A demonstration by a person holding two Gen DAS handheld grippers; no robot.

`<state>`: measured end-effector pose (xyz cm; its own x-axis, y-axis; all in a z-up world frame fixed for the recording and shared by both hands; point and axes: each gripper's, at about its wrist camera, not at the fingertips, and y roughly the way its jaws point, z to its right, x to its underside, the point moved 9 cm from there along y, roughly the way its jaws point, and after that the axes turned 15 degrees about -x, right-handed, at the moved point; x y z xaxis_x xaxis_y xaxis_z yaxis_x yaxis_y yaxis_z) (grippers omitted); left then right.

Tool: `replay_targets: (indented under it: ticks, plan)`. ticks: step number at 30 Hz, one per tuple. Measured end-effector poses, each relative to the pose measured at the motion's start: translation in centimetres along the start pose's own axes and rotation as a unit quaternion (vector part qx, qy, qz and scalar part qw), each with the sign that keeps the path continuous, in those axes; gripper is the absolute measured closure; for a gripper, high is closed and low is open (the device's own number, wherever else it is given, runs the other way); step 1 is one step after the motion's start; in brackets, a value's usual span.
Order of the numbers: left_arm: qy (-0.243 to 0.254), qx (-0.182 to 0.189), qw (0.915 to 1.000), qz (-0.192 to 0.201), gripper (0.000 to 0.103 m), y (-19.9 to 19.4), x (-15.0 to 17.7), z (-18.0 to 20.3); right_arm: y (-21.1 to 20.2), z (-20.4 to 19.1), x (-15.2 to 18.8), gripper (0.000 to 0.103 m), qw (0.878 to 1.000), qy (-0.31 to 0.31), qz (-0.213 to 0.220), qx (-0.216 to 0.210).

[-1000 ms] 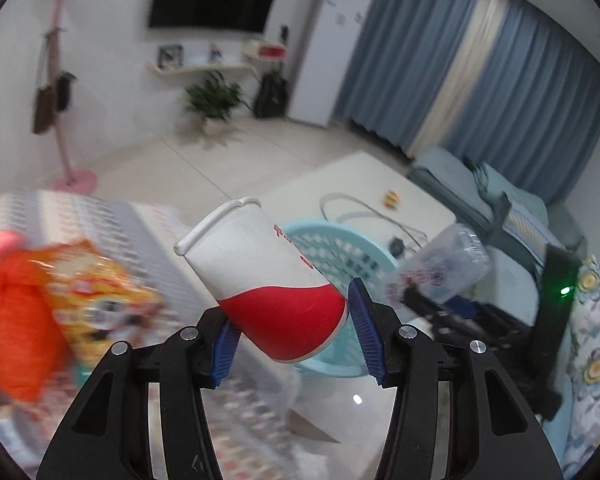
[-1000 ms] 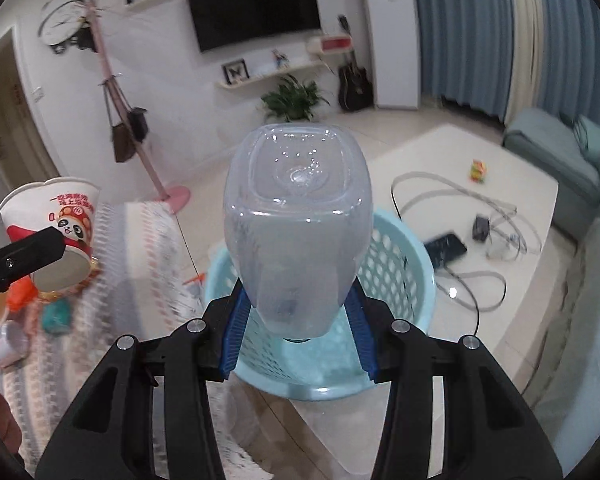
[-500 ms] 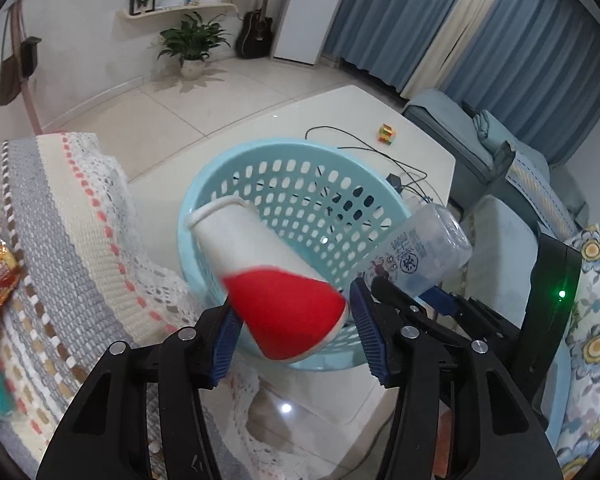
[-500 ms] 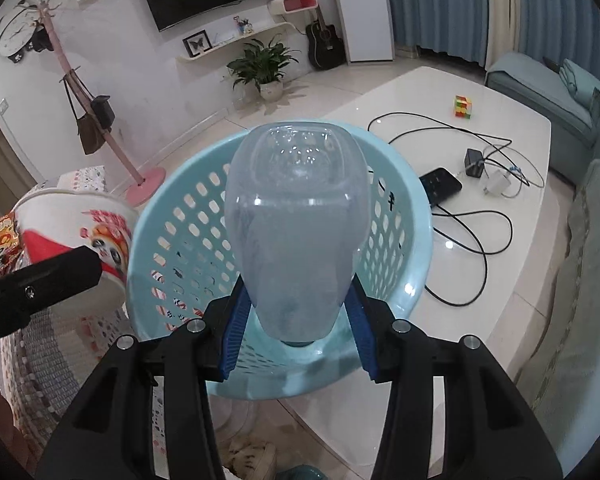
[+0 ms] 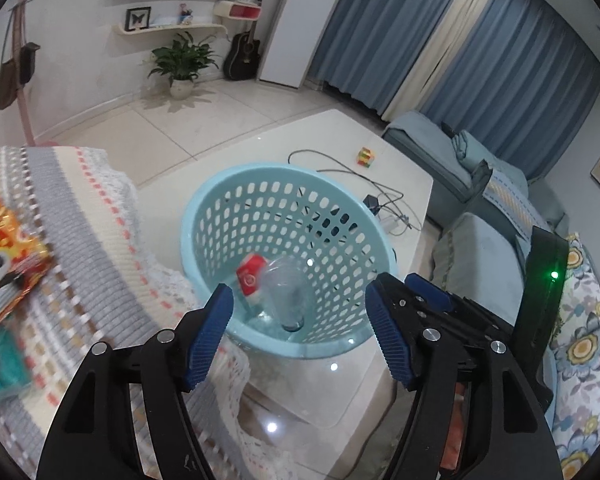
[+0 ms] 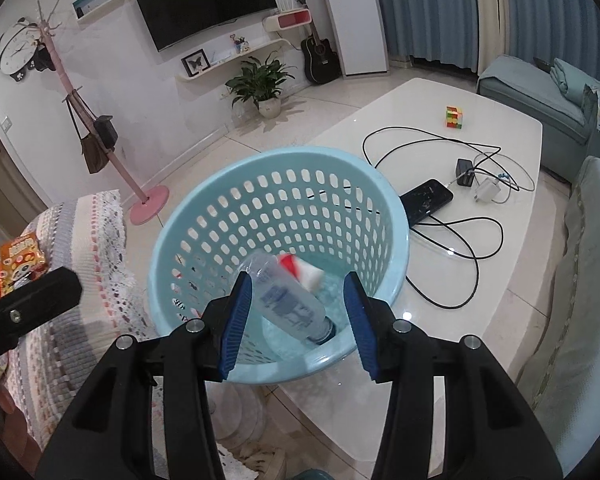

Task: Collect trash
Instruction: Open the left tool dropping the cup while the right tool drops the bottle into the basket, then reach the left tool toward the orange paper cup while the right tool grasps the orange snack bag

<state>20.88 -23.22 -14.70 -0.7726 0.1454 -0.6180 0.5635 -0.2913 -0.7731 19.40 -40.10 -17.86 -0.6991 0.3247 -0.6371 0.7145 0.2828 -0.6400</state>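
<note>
A light blue perforated basket (image 5: 228,204) (image 6: 204,196) stands on the edge of a white coffee table. Inside it lie a red-and-white paper cup (image 5: 250,278) (image 6: 302,270) and a clear plastic bottle (image 5: 286,296) (image 6: 288,306). My left gripper (image 5: 300,320) is open and empty, just above the basket's near rim. My right gripper (image 6: 296,318) is open and empty, above the basket's near side. The right gripper's body (image 5: 480,320) shows in the left wrist view beside the basket.
An orange snack bag (image 5: 4,256) (image 6: 20,258) lies on a striped cloth-covered surface (image 5: 80,220) to the left. The white table (image 6: 480,208) carries a phone (image 6: 426,200), chargers with cables (image 6: 472,172) and a puzzle cube (image 6: 454,117). Sofas (image 5: 480,264) stand at the right.
Both grippers opened over the basket. The paper cup left my left gripper and the bottle left my right gripper; both now lie inside the basket.
</note>
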Motion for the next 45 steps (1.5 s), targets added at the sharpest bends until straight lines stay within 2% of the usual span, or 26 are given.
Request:
replay_targets:
  ticks: [7,14,16,22,25,29,32,36,41,45]
  plan:
    - [-0.034,-0.005,0.9989,0.033,0.036,-4.6,0.1,-3.3,-0.9,-4.2,-0.3,0.059,0.999,-0.025,0.005,-0.023]
    - [-0.067,-0.038,0.9932,0.087,0.036,-11.1,0.8,-8.5,-2.2,-11.9,-1.1,0.059,0.994,-0.082,0.016,-0.068]
    - [-0.080,-0.053,0.9902,0.101,0.036,-13.1,1.1,-10.5,-2.5,-14.6,-1.1,0.054,0.991,-0.102,0.017,-0.085]
    - [-0.141,-0.112,0.9750,0.130,0.035,-17.7,2.0,-17.6,-2.7,-22.1,-0.3,0.050,0.978,-0.162,0.013,-0.128]
    - [-0.169,-0.183,0.9586,0.137,0.023,-19.4,2.9,-21.3,-2.1,-25.0,0.4,0.048,0.973,-0.186,0.003,-0.139]
    - [-0.189,-0.244,0.9440,0.115,0.022,-19.2,4.4,-25.2,-1.0,-28.1,1.6,0.047,0.966,-0.206,-0.012,-0.154]
    - [-0.197,-0.252,0.9426,0.097,0.022,-18.2,5.0,-26.4,0.4,-30.1,2.2,0.047,0.963,-0.219,-0.029,-0.158]
    - [-0.188,-0.294,0.9341,0.076,0.022,-16.5,5.3,-27.3,1.6,-31.7,1.9,0.047,0.959,-0.229,-0.039,-0.161]
    - [-0.179,-0.343,0.9206,0.053,0.023,-14.8,6.2,-28.3,3.3,-31.8,1.9,0.047,0.960,-0.237,-0.055,-0.138]
    - [-0.180,-0.357,0.9158,0.039,0.029,-14.1,6.0,-29.0,5.0,-31.6,2.2,0.047,0.960,-0.241,-0.073,-0.121]
